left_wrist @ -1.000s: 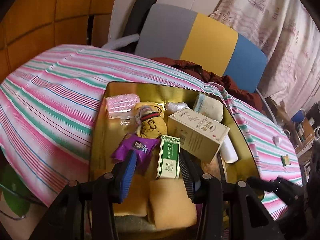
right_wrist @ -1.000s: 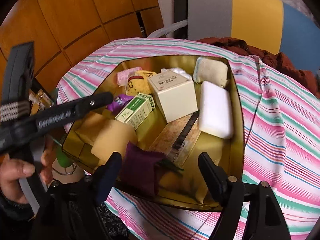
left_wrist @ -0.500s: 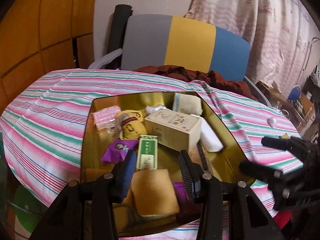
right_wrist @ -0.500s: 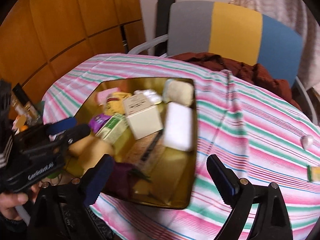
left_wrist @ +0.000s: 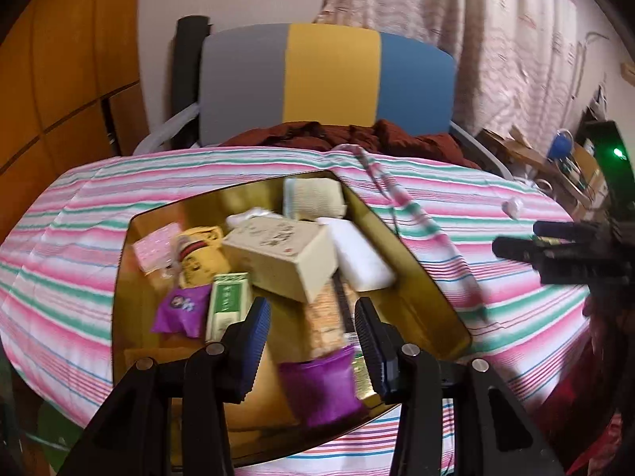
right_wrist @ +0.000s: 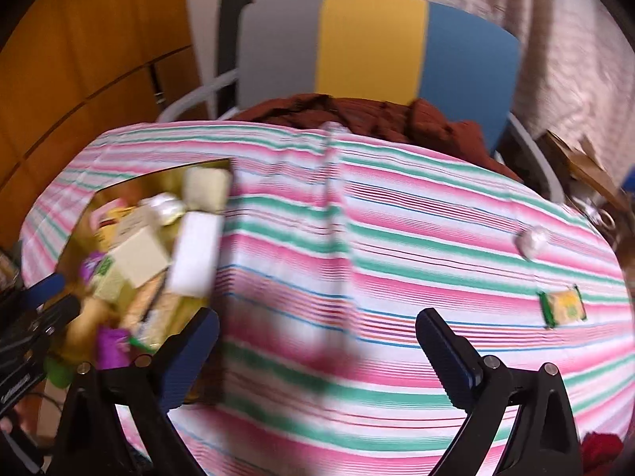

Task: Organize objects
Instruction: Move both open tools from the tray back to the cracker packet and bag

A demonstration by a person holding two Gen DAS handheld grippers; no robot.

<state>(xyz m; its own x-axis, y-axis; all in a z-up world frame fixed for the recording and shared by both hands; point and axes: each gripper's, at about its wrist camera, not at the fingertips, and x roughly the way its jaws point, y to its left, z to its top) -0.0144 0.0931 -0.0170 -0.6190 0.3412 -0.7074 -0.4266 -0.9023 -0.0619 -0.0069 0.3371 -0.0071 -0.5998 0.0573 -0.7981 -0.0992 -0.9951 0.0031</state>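
I'm looking over a round table under a pink, green and white striped cloth (right_wrist: 397,246), with a chair (left_wrist: 329,79) whose back is grey, yellow and blue pushed up on the far side, a dark red garment (left_wrist: 357,137) bunched on its seat, orange wood panels to the left and a pale patterned curtain (left_wrist: 496,39) to the right. On the cloth's left part sits a gold tray (left_wrist: 405,254), its long axis running away from me toward the chair, packed with small goods: a cream box (left_wrist: 285,256) lying slantwise in the middle, a white block (left_wrist: 357,254) just right of it along the tray's right wall, a pale rolled cloth (left_wrist: 313,197) in the far corner, a green and white carton (left_wrist: 228,301) pointing lengthwise toward me, a purple packet (left_wrist: 180,309) beside that, and a purple pouch (left_wrist: 321,384) at the near edge. Well apart from the tray, out on the bare cloth to the right, lie a small green and yellow packet (right_wrist: 563,307), lying crosswise, and farther back a little white lump (right_wrist: 532,240). My left gripper (left_wrist: 311,341) hangs over the tray's near end, fingers parted a moderate way with nothing between them. My right gripper (right_wrist: 317,351) hangs over open cloth, fingers spread wide and empty; that view is blurred.
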